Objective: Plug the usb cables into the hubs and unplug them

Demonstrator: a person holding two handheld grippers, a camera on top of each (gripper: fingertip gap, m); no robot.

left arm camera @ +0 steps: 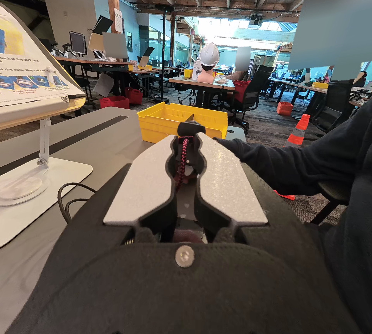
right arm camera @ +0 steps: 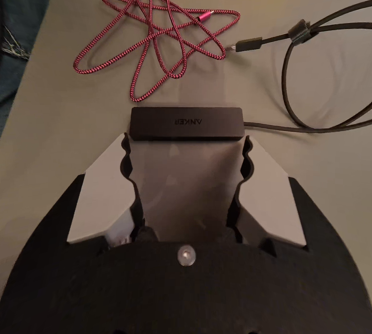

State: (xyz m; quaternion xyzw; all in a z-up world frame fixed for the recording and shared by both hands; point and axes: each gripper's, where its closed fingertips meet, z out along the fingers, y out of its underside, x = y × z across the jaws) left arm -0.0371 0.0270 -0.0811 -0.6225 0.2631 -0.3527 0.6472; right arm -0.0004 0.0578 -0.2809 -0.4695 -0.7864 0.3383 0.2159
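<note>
A: Left gripper [left arm camera: 187,139] is up off the desk, its speckled grey, wavy-edged fingers [left arm camera: 149,179] pinched together on the braided pink-and-black cable [left arm camera: 184,149]. A black rounded piece sticks out past the tips; it's probably the cable's plug, though the view is too tight to be sure.

B: Over on the right, the right gripper [right arm camera: 186,139] is spread wide, nothing between its jaws, with the tips just short of the hub [right arm camera: 187,123]. The hub is a flat, matte black slab with rounded corners, lying on the smooth grey table [right arm camera: 60,123].

A: Beyond the hub, the rest of that woven cable [right arm camera: 161,32] sprawls in loose, overlapping loops, and its metallic pink connector [right arm camera: 205,16] lies among them.

B: The hub's own smooth black lead [right arm camera: 291,87] curls off right, bundled by a fabric strap [right arm camera: 300,31], its rectangular plug [right arm camera: 248,44] resting just beside the pink loops.

A: Ahead of the left gripper there's a yellow plastic bin [left arm camera: 161,123] with a divider at the table's far edge, and a white stand [left arm camera: 44,143] at left.
</note>
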